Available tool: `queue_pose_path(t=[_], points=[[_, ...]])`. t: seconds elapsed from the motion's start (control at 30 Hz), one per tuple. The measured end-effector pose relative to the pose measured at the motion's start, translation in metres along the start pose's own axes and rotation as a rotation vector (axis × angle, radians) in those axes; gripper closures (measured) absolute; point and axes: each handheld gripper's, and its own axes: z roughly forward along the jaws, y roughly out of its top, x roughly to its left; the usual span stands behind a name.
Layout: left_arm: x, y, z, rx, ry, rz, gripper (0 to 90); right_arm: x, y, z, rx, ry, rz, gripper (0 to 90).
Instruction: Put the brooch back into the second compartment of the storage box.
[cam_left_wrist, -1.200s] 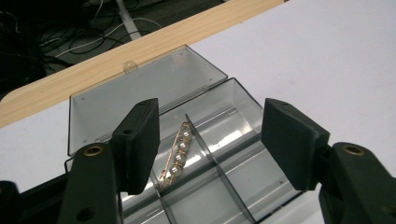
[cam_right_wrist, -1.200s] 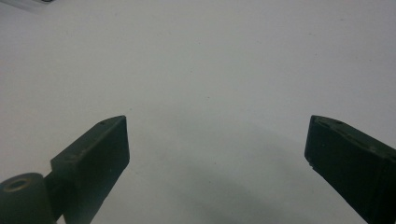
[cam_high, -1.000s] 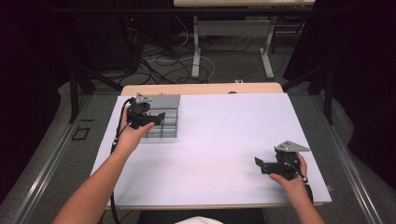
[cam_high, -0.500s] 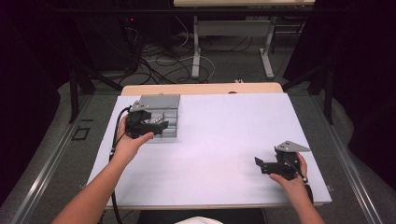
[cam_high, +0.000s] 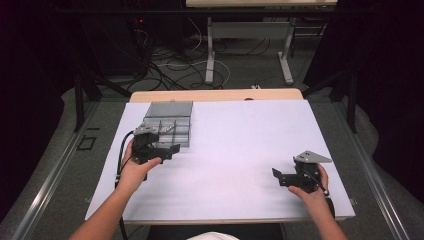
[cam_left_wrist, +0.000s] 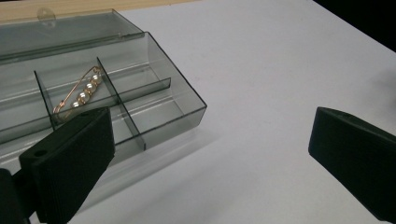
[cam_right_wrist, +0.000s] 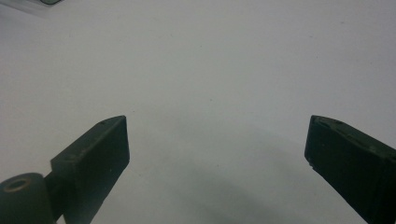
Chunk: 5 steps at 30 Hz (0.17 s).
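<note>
Left gripper (cam_high: 167, 149) sits just at the near edge of the clear plastic box (cam_high: 167, 125), far-left part of the white table (cam_high: 240, 150). Jaws spread wide, nothing between them. In the left gripper view the left jaw overlaps the box's near wall, the right jaw hangs over bare table, and the gap between them (cam_left_wrist: 210, 154) frames only white surface and the box's near right corner.

Box (cam_left_wrist: 140, 88) is smoky see-through plastic with divider walls making several compartments. Lid is open and lies flat behind it, toward the far edge of the table. A gold pin with pale beads (cam_left_wrist: 77, 95) lies at a slant in one of the middle compartments, just behind the left jaw. The other compartments I can see look empty.

Right gripper (cam_high: 282, 179) is at the near-right of the table, well apart from the box, held in the person's right hand (cam_high: 312, 192). Jaws also wide open, holding nothing. In the right gripper view the jaws frame (cam_right_wrist: 217, 154) only plain white tabletop with a soft shadow under them.

Left hand (cam_high: 135, 167) grips the left gripper from behind, cable trailing off the near-left side.
</note>
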Motion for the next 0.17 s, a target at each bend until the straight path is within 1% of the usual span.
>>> queue_pose_path(t=[0.03,0.07,0.13,0.17], points=[[-0.0003,-0.0033,-0.0001,-0.001,-0.007,-0.012,0.4,-0.0007,0.0,0.0001,-0.003,-0.003,-0.003,6.2],[0.0003,-0.0061,-0.0004,0.006,-0.004,-0.006,0.4,0.0003,-0.0002,0.0004,-0.007,-0.01,0.008,6.2],[0.0011,-0.0109,-0.0008,0.009,0.006,-0.015,0.4,-0.0004,-0.0003,0.0005,-0.007,-0.011,0.003,6.2],[0.0019,-0.0129,-0.0008,0.017,0.018,-0.009,0.4,-0.0006,-0.0002,0.0002,-0.002,-0.005,0.005,6.2]])
